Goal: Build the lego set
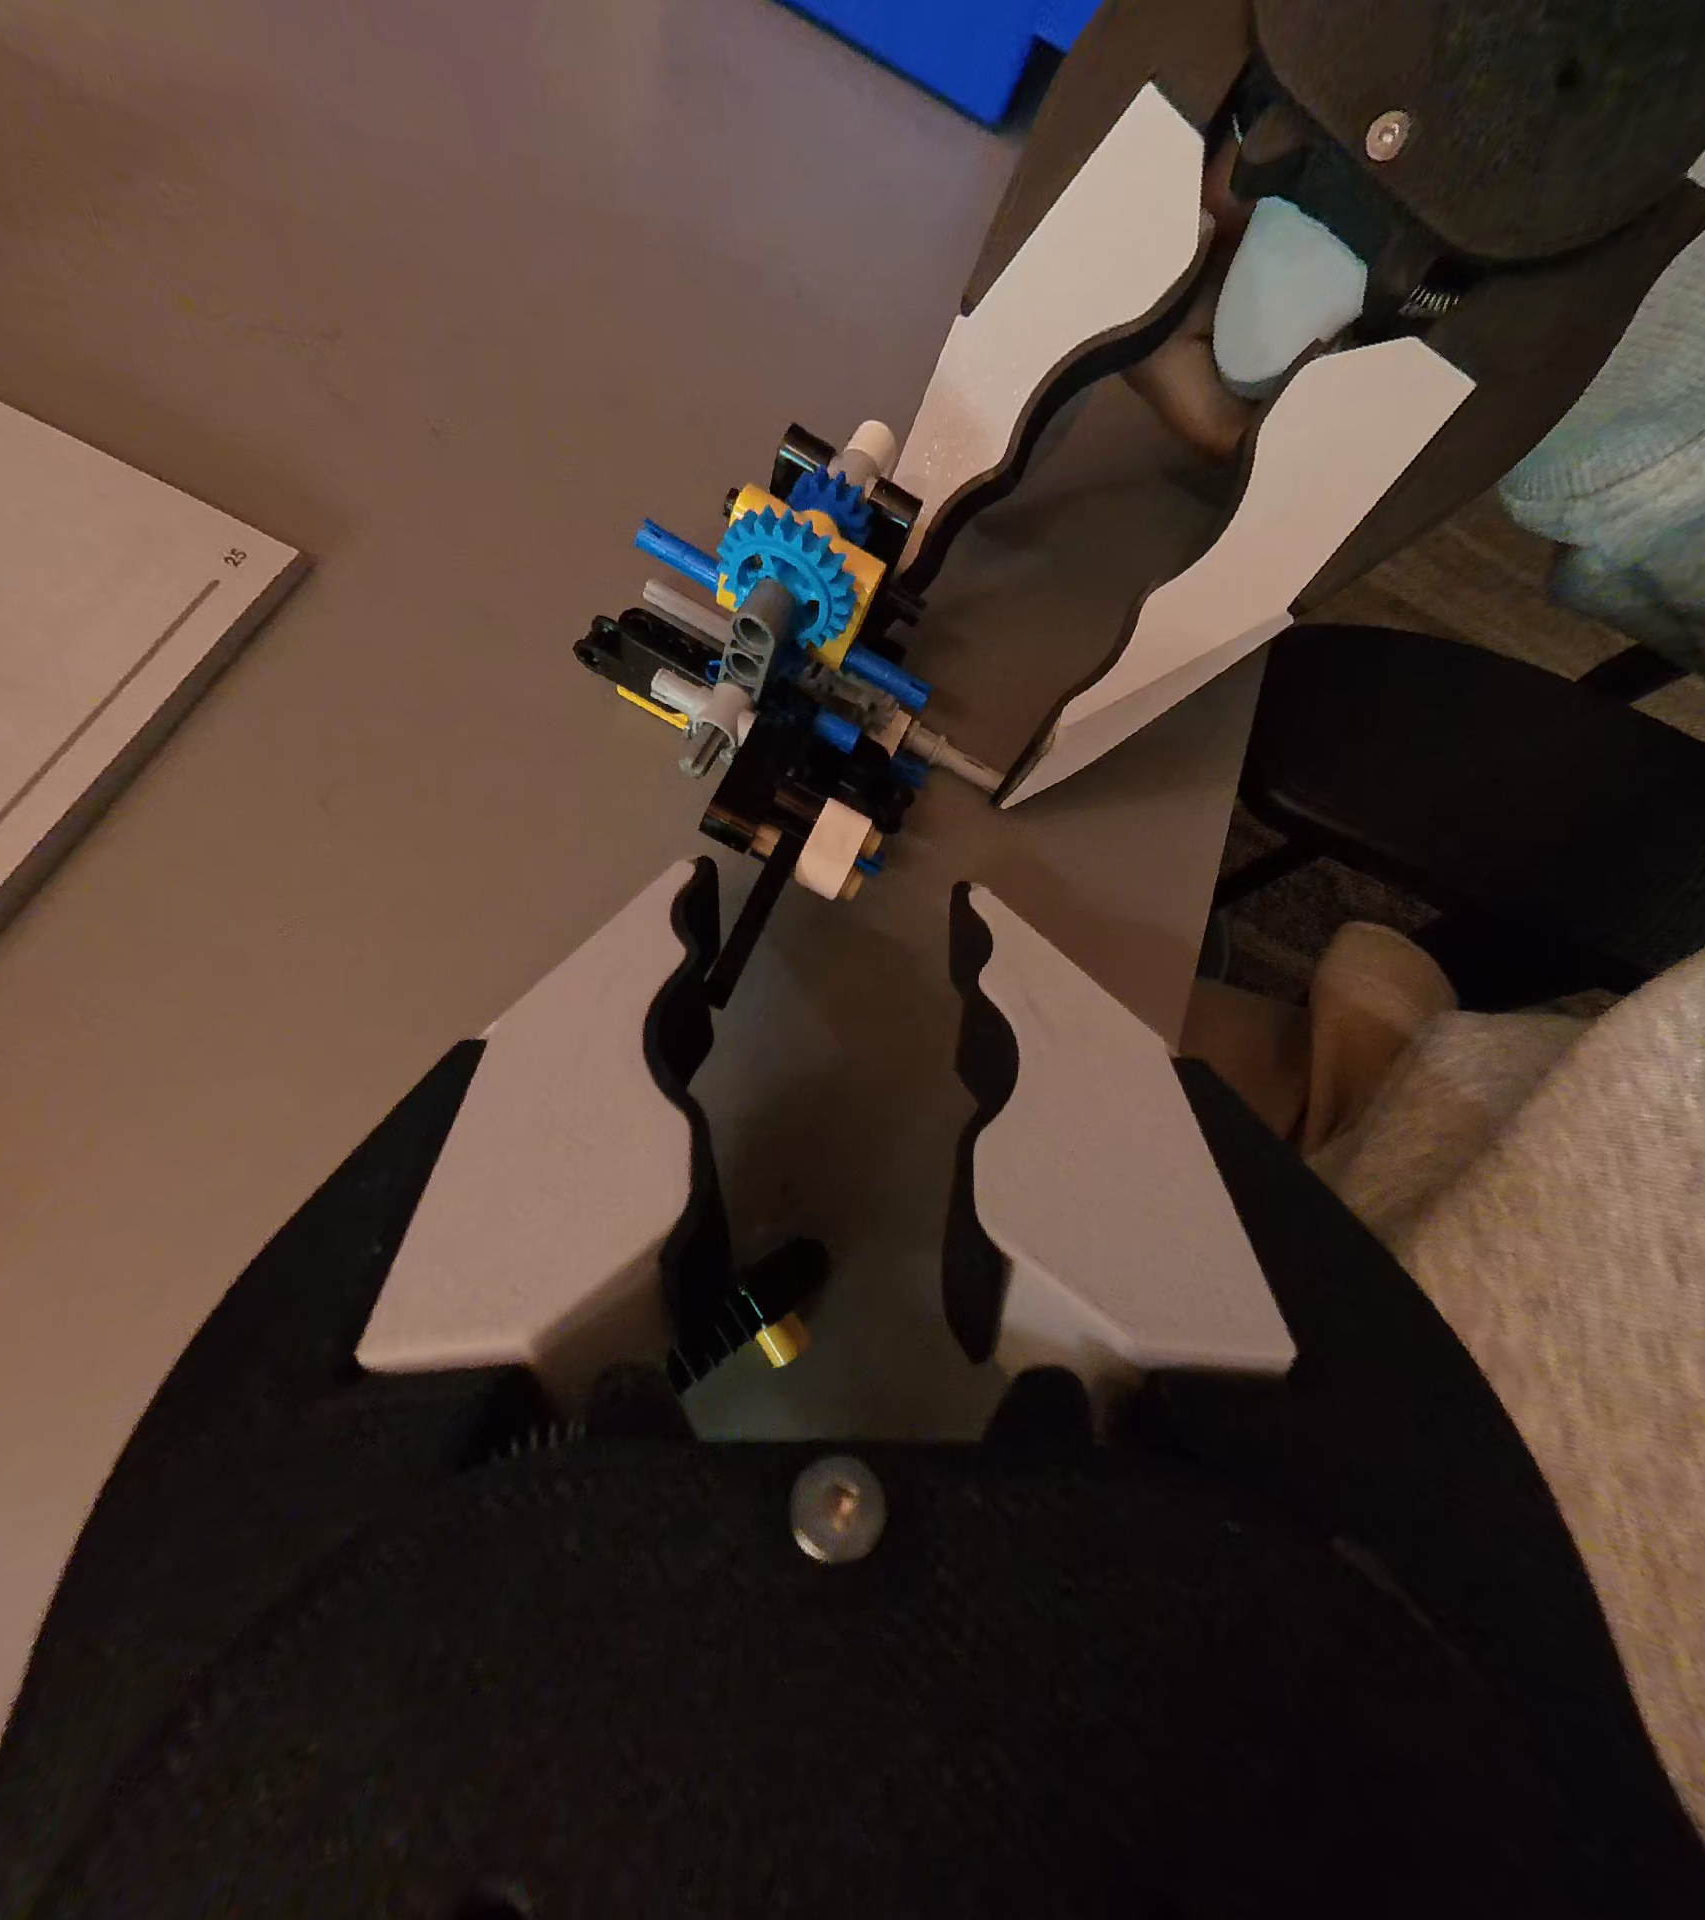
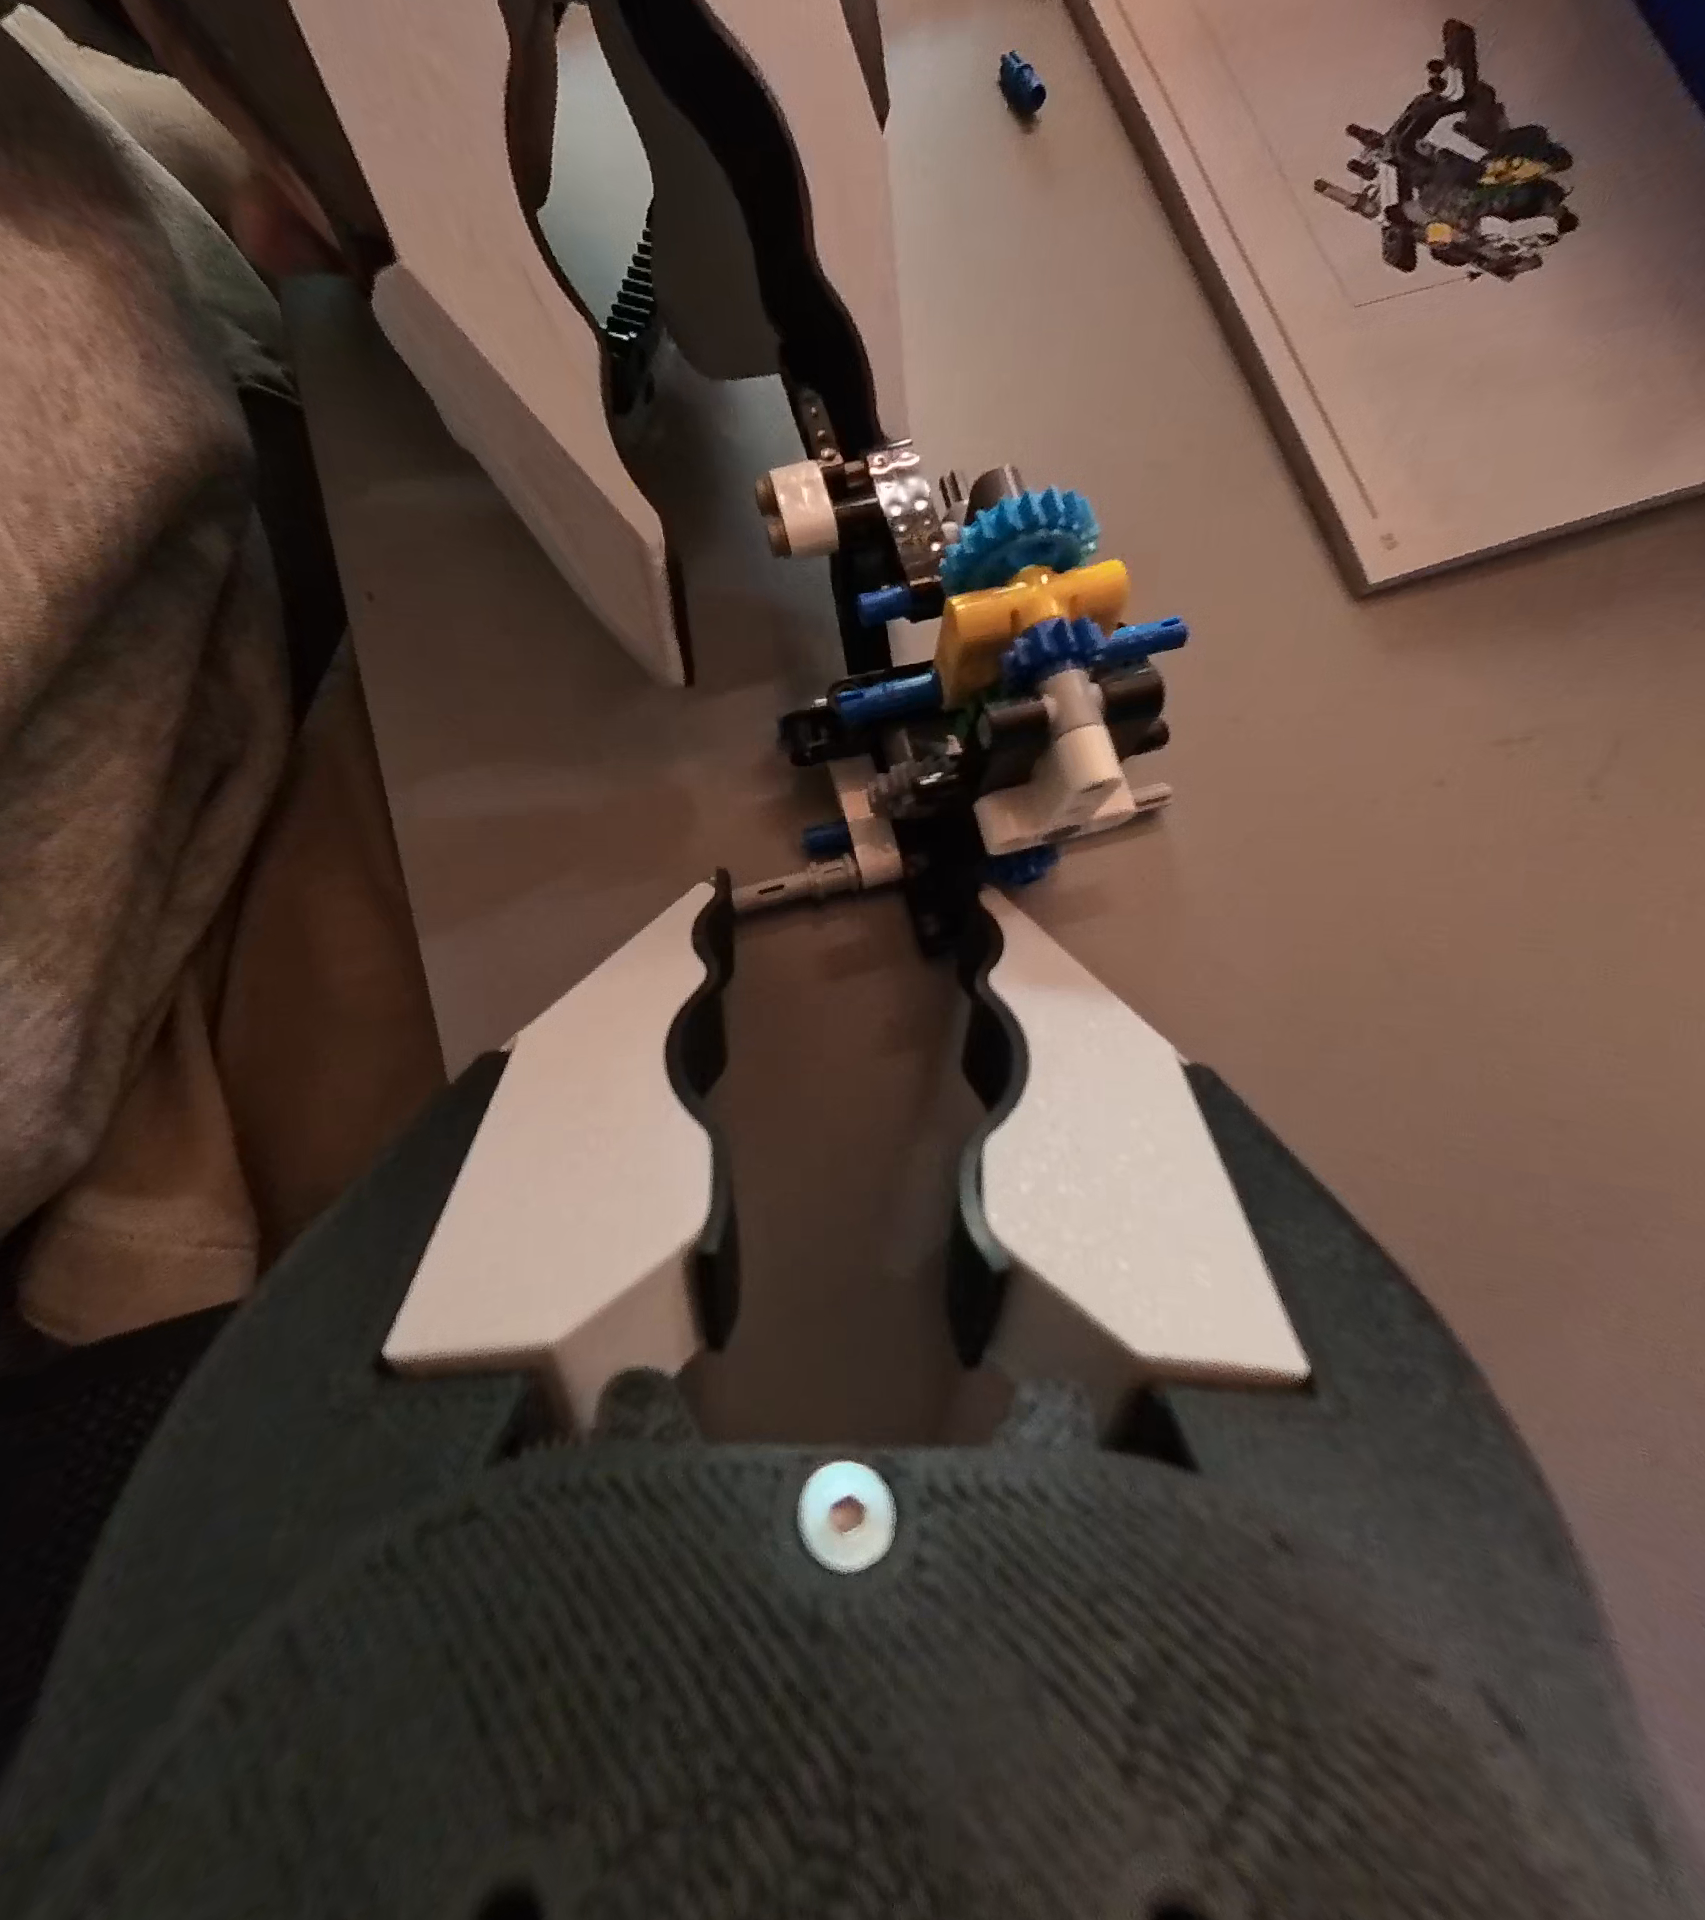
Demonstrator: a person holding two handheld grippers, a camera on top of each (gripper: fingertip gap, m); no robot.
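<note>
A grey desk (image 1: 308,260) fills both views, its edge running beside a person's grey sleeve (image 1: 1606,1299) and a dark chair seat (image 1: 1502,790) below. An open instruction booklet (image 2: 1450,312) lies flat on the desk, showing a printed picture of the model; in the left wrist view its page corner sits well to the left. A blue box (image 1: 931,52) rests at the far edge.

The left claw (image 1: 832,883) is spread wide, its tips just short of the lego assembly (image 1: 786,665). A long black beam (image 1: 744,935) from the assembly runs alongside the inner face of its left finger; whether they touch is unclear. A black toothed piece with a yellow end (image 1: 754,1320) sits deep between the fingers, near the claw's base.

The right claw (image 2: 853,899) is also spread, meeting the assembly (image 2: 983,675) from the opposite side. A thin grey axle (image 2: 796,888) reaches one fingertip, and the black frame touches the other.

The assembly stands between the two claws, a cluster of black beams, a yellow block (image 2: 1024,613), blue gears (image 1: 786,571) and blue pins.

A small loose blue pin (image 2: 1022,81) lies on the desk, well apart.
</note>
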